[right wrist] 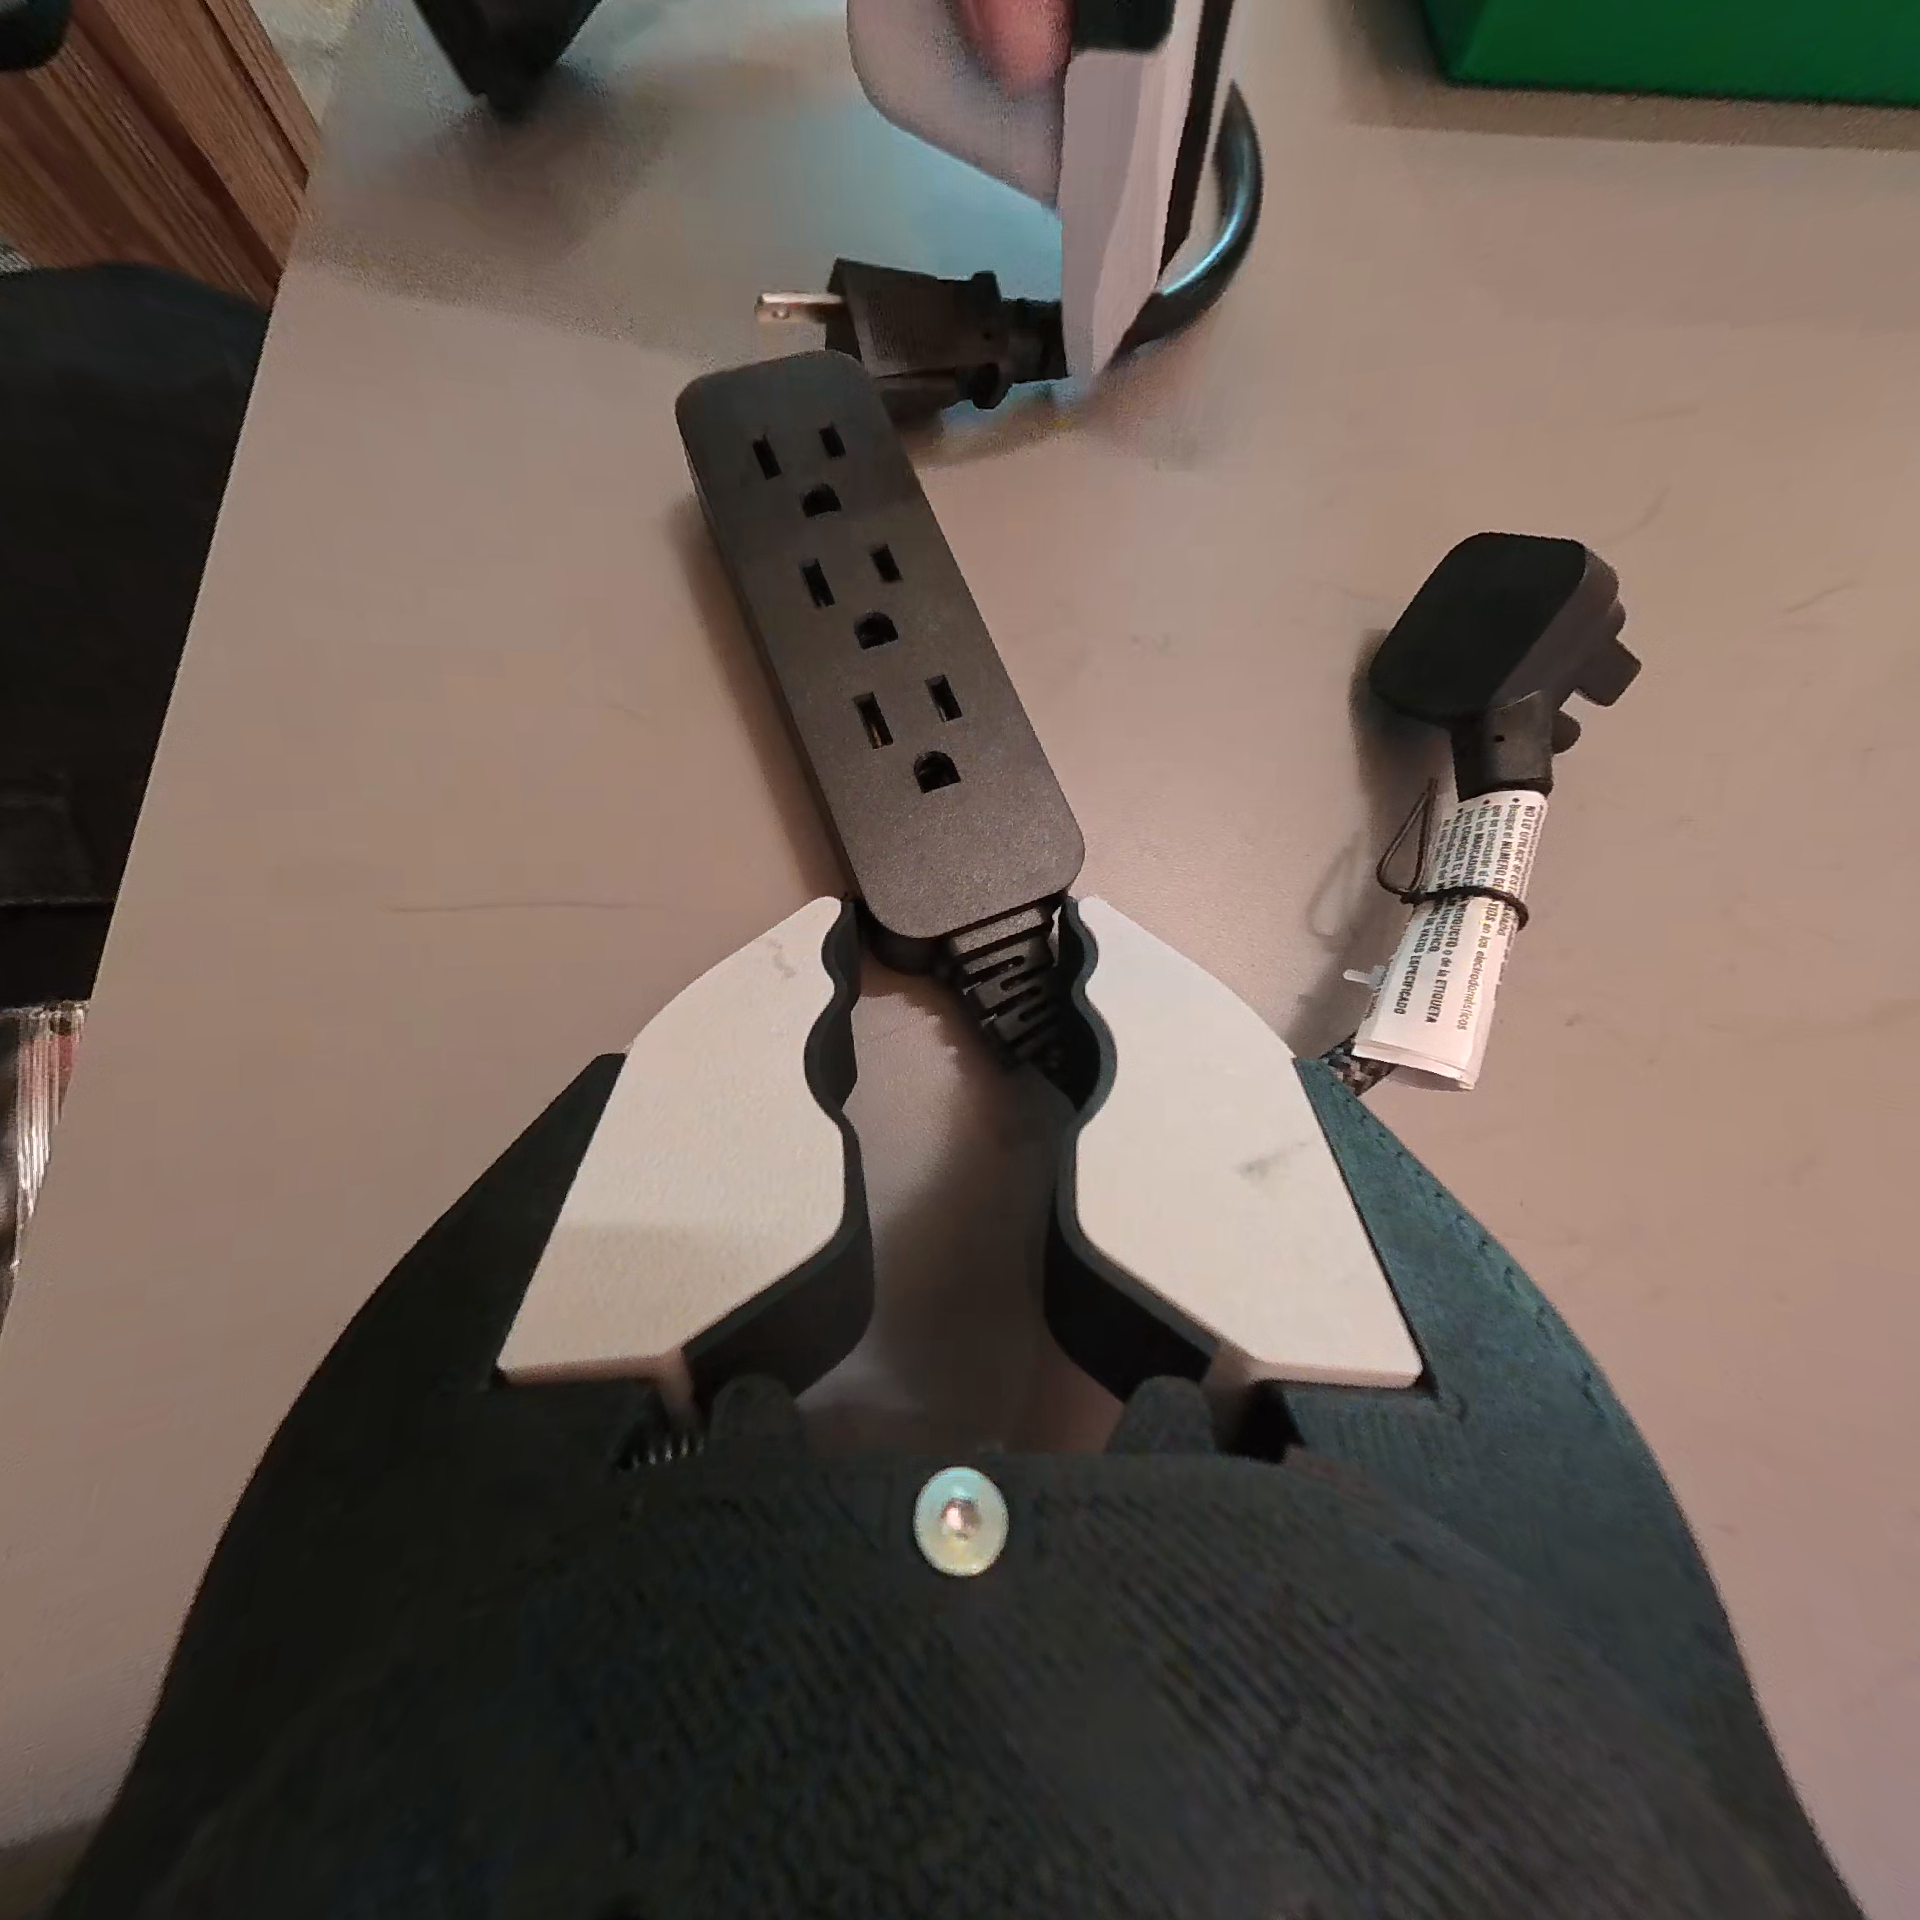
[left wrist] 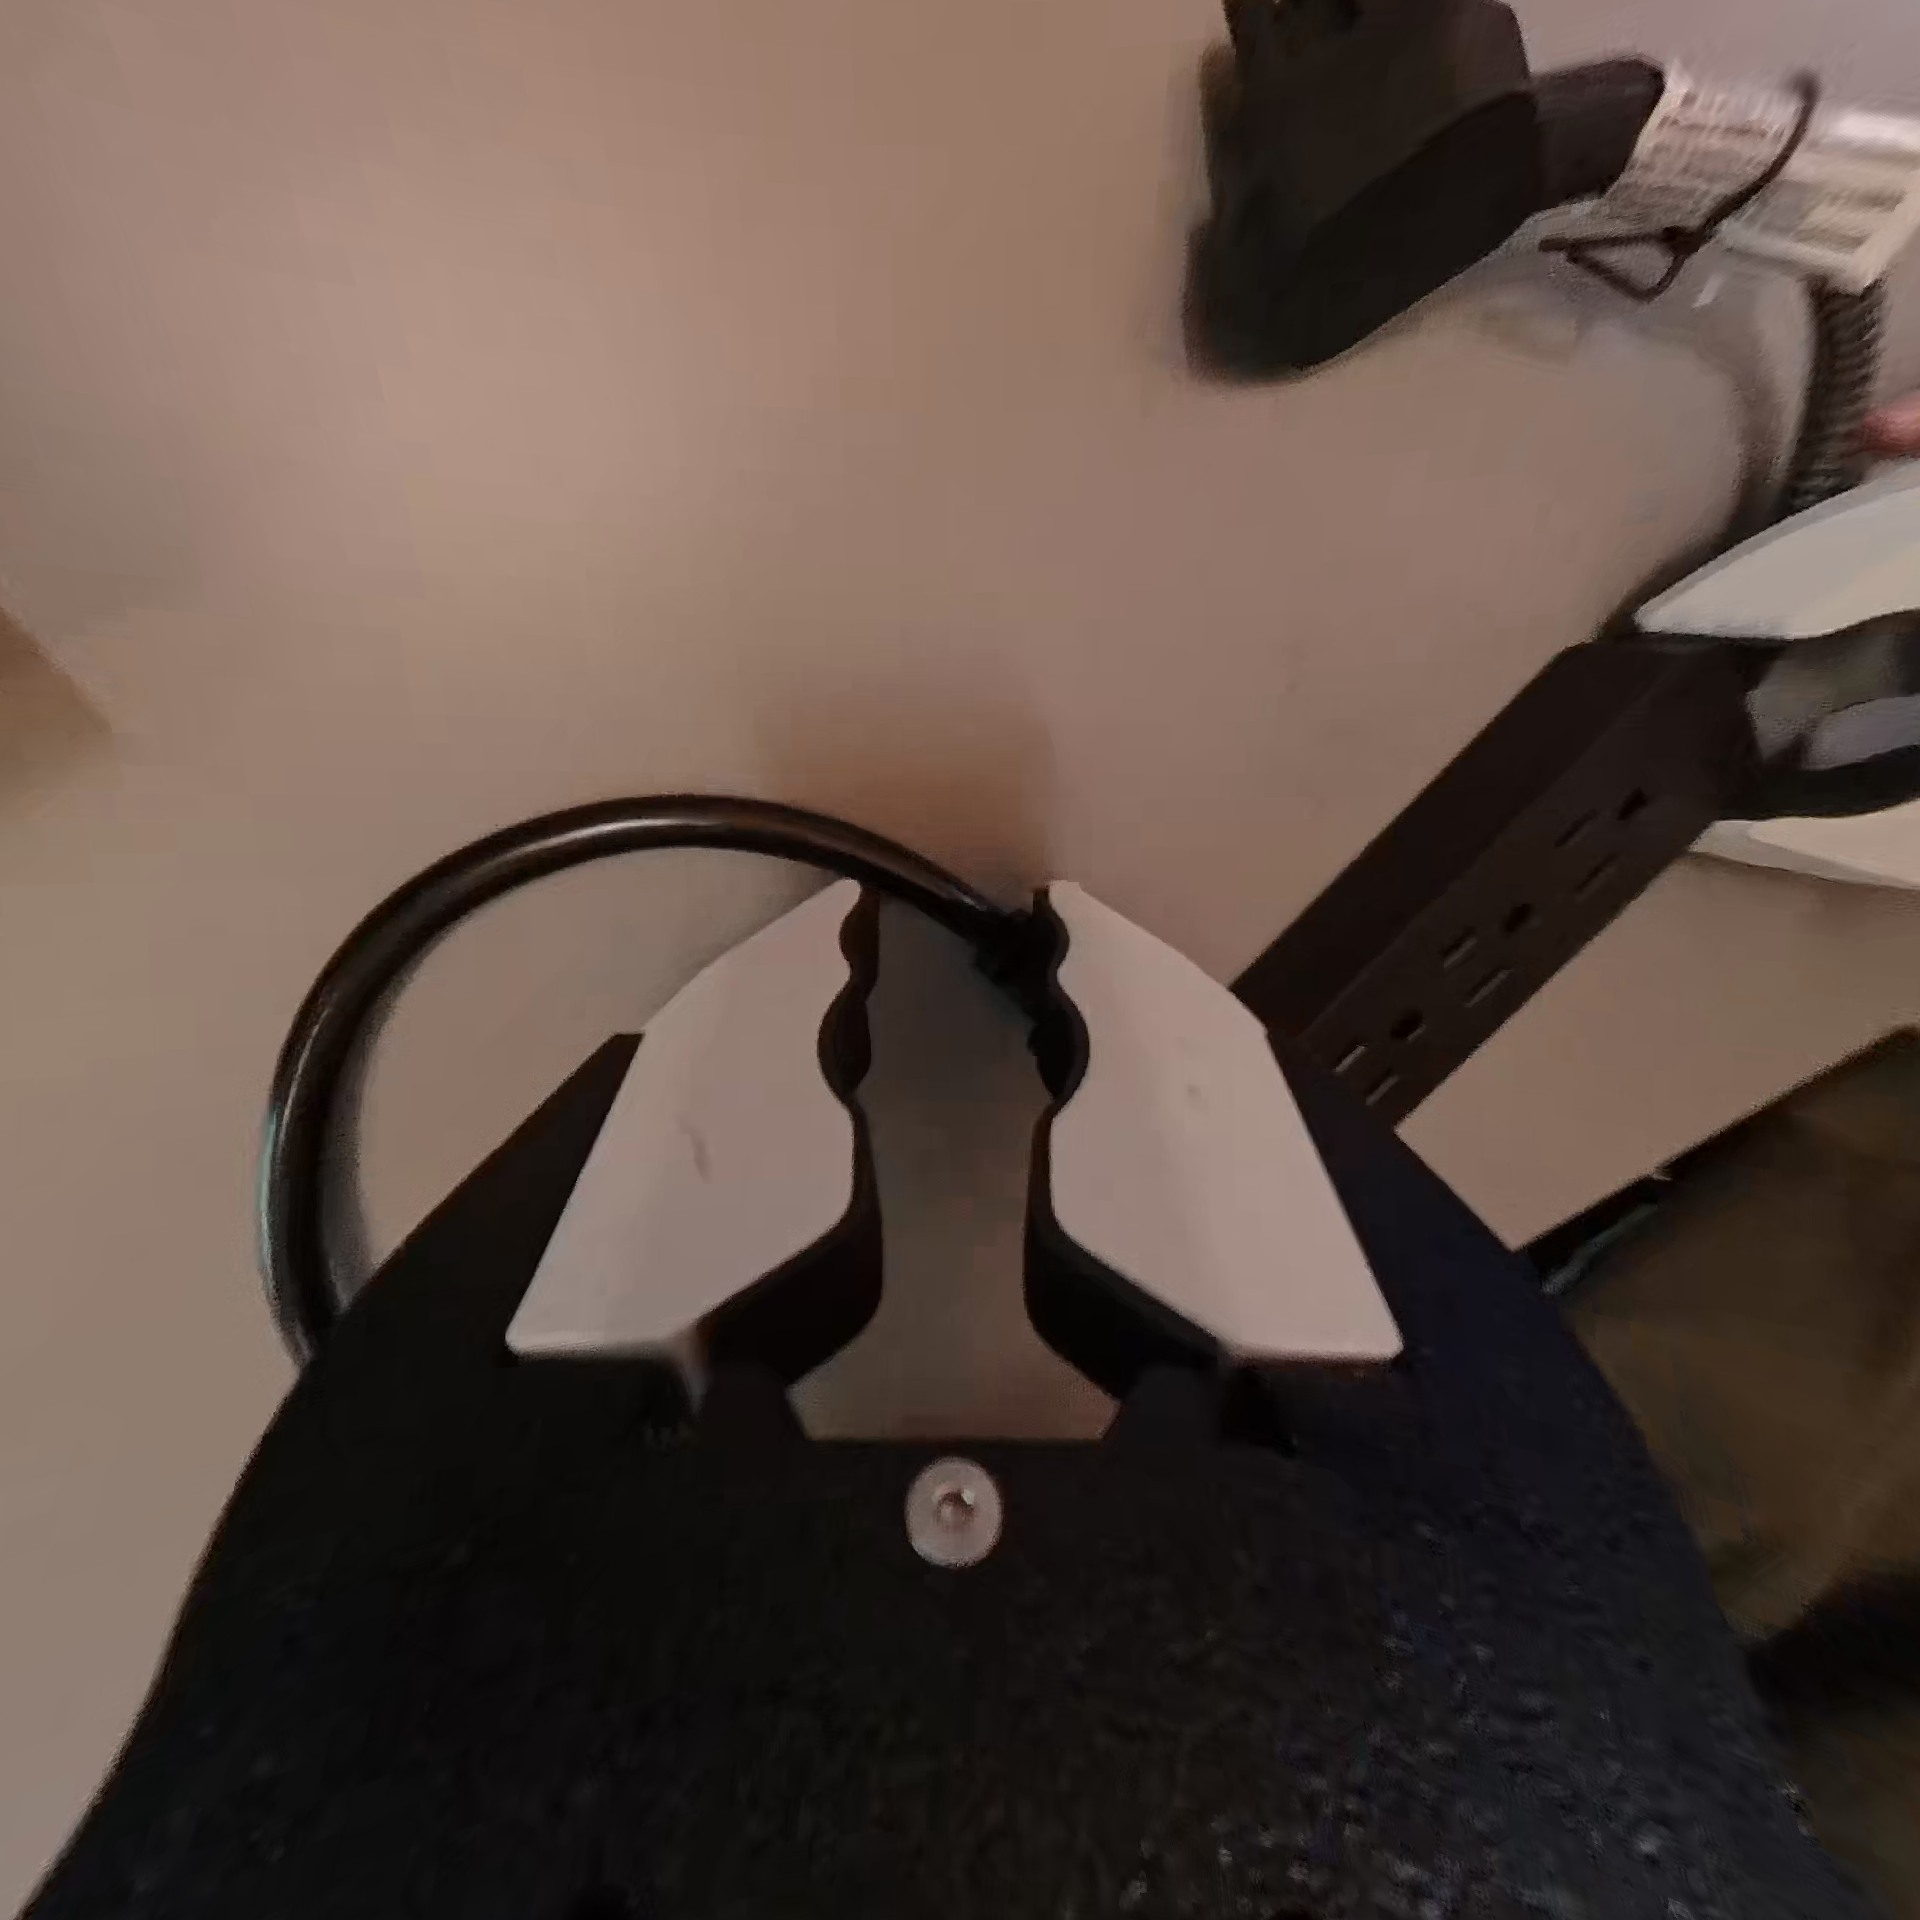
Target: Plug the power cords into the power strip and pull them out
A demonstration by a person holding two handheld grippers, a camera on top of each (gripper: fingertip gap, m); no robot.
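A black power strip (right wrist: pixel 883 644) with three empty outlets lies on the grey table (right wrist: pixel 468 727); it also shows in the left wrist view (left wrist: pixel 1507 914). My right gripper (right wrist: pixel 961 925) is shut on its near end, where its cable leaves. A black two-prong plug (right wrist: pixel 914 332) lies unplugged just beyond the strip's far end, prongs pointing left. My left gripper (left wrist: pixel 956 904) is open, tips down at the table. The plug's cord (left wrist: pixel 520 883) loops in from the left, and its strain relief rests against the right finger. The plug itself is hidden in that view.
The strip's own flat plug (right wrist: pixel 1475 644) with a white label (right wrist: pixel 1444 935) lies to the right, also seen in the left wrist view (left wrist: pixel 1351 208). A green box (right wrist: pixel 1662 42) stands at the back right. The table's left edge borders a wooden cabinet (right wrist: pixel 125 135). There is about 15 cm between the tips of the two grippers.
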